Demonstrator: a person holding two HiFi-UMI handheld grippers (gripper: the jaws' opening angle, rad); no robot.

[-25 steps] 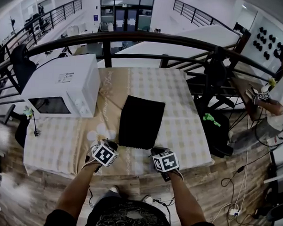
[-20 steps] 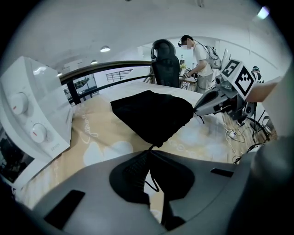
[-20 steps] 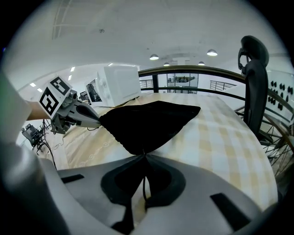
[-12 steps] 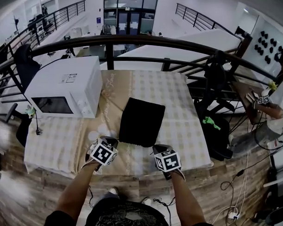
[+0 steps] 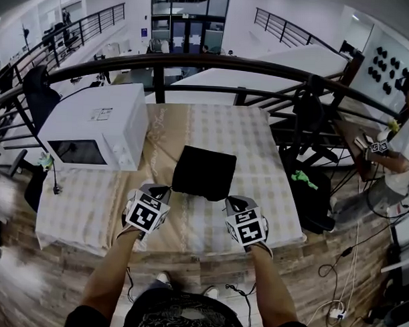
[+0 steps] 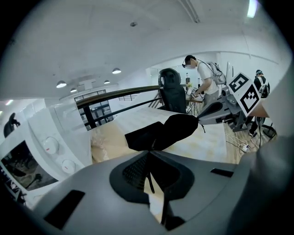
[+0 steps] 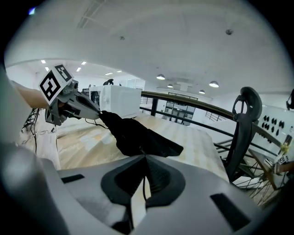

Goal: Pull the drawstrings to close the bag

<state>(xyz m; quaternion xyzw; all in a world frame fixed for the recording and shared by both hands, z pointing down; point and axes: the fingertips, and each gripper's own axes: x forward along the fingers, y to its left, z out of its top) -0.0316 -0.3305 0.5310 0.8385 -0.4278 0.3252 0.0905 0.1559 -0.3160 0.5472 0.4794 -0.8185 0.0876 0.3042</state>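
Drawstrings [image 6: 149, 180] are clamped in the left claw [image 5: 158, 190] and right claw [image 5: 234, 201] and lifted higher; the bag [image 5: 204, 171] is gathered shorter, its closing seemingly under way

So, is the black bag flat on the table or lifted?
Partly lifted: the bag hangs bunched between the left claw and right claw, each shut on a drawstring; its far end seems on the table.
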